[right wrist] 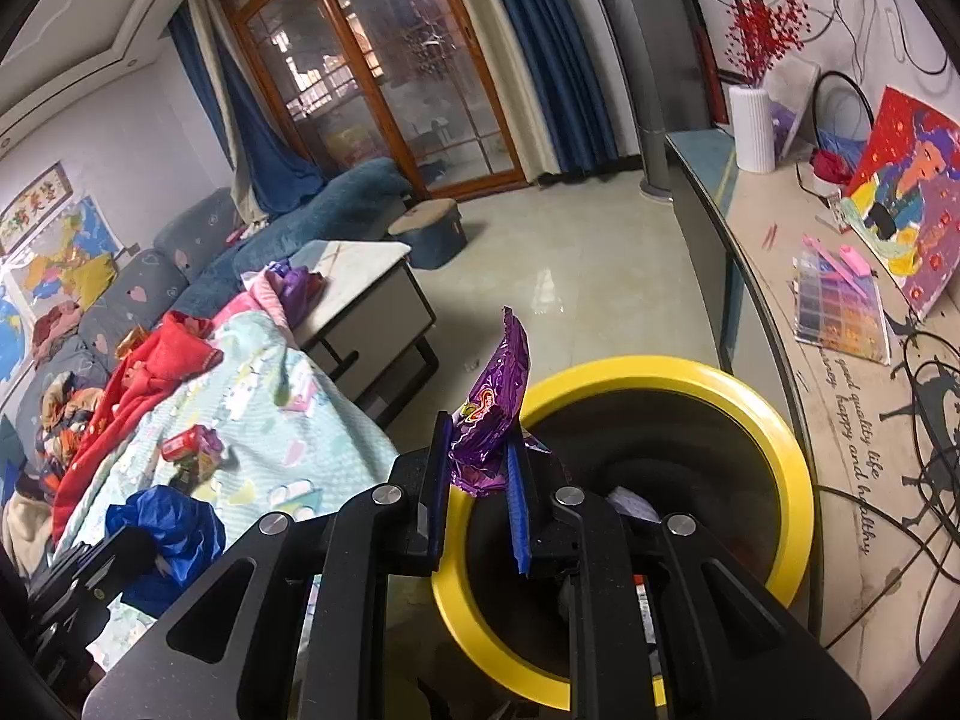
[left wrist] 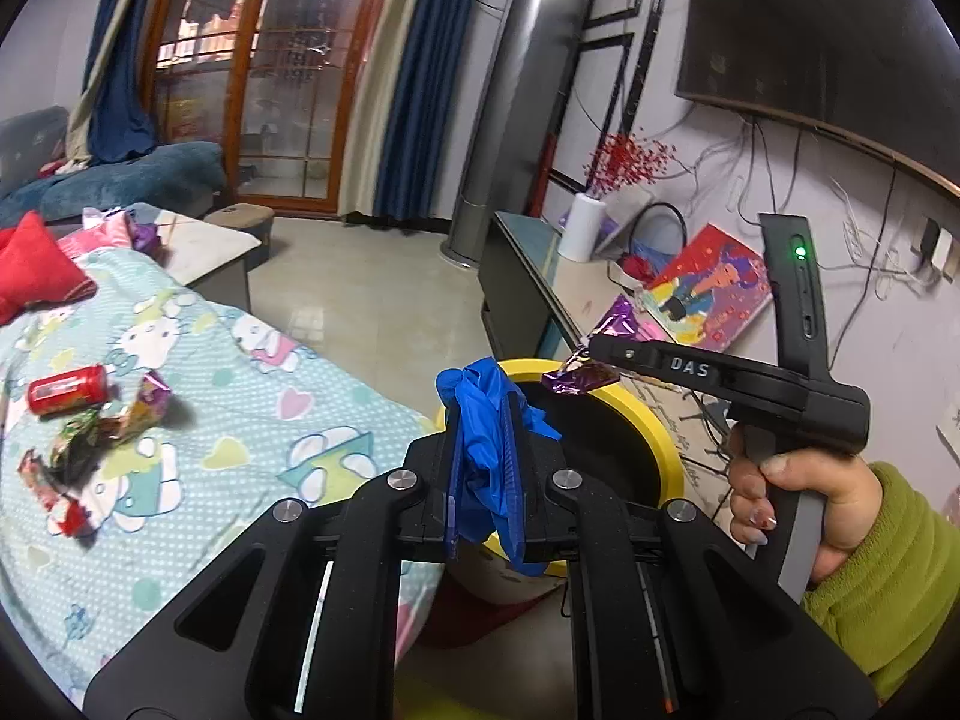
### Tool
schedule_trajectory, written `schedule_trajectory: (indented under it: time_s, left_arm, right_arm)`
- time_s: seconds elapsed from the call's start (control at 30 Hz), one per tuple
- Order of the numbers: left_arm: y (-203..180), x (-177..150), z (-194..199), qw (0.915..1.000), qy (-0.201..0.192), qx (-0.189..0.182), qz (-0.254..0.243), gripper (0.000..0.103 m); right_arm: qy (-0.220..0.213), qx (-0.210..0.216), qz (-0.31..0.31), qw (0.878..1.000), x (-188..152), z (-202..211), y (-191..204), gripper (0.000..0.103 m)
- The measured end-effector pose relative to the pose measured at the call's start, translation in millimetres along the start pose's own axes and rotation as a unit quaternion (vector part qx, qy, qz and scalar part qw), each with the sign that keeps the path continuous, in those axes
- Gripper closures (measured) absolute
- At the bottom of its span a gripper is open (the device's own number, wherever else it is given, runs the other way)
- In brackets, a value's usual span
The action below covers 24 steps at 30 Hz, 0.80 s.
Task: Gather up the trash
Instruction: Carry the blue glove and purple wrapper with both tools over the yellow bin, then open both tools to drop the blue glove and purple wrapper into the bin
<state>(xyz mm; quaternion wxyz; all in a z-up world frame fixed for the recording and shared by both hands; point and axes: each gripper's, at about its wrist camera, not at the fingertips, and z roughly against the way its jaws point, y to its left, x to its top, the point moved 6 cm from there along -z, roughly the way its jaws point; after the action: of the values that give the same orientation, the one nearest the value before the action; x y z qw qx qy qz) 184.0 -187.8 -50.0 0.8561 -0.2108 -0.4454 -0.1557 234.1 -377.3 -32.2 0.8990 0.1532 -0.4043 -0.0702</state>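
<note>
My left gripper [left wrist: 487, 420] is shut on a crumpled blue glove [left wrist: 480, 396] at the near rim of the yellow-rimmed black bin [left wrist: 654, 420]. My right gripper [right wrist: 480, 438] is shut on a purple foil wrapper [right wrist: 492, 414] and holds it over the bin's left rim [right wrist: 792, 480]. In the left wrist view the right gripper's fingers [left wrist: 618, 351] hold the wrapper [left wrist: 579, 378] above the bin's mouth. A red can [left wrist: 67, 390] and several snack wrappers [left wrist: 108, 426] lie on the cartoon-print blanket [left wrist: 252, 408] to the left.
A low white table [right wrist: 360, 276] stands beyond the blanket. A TV cabinet [right wrist: 750, 252] with a white vase [right wrist: 753, 126], a painting [right wrist: 912, 192] and cables runs along the right wall. A red cloth [right wrist: 162, 360] lies on the blanket. Tiled floor [right wrist: 570, 264] lies between.
</note>
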Motion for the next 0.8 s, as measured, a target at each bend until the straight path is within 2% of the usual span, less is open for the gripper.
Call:
schedule_trajectory:
  time_s: [0.33, 0.53, 0.8]
  left_arm:
    - [-19, -7, -26, 0.9994, 0.023, -0.015, -0.019, 0.096]
    - [-33, -15, -53, 0.9978, 0.053, -0.024, -0.034, 0.096]
    - [-39, -11, -83, 0.9961, 0.071, -0.034, -0.039, 0.096]
  right_arm:
    - [0.015, -0.019, -0.022, 0.999, -7, -9, -35, 0.087]
    - [0.015, -0.029, -0.034, 0.999, -7, -12, -55, 0.086]
    - [0.019, -0.037, -0.054, 0.998, -10, -15, -78, 0.085]
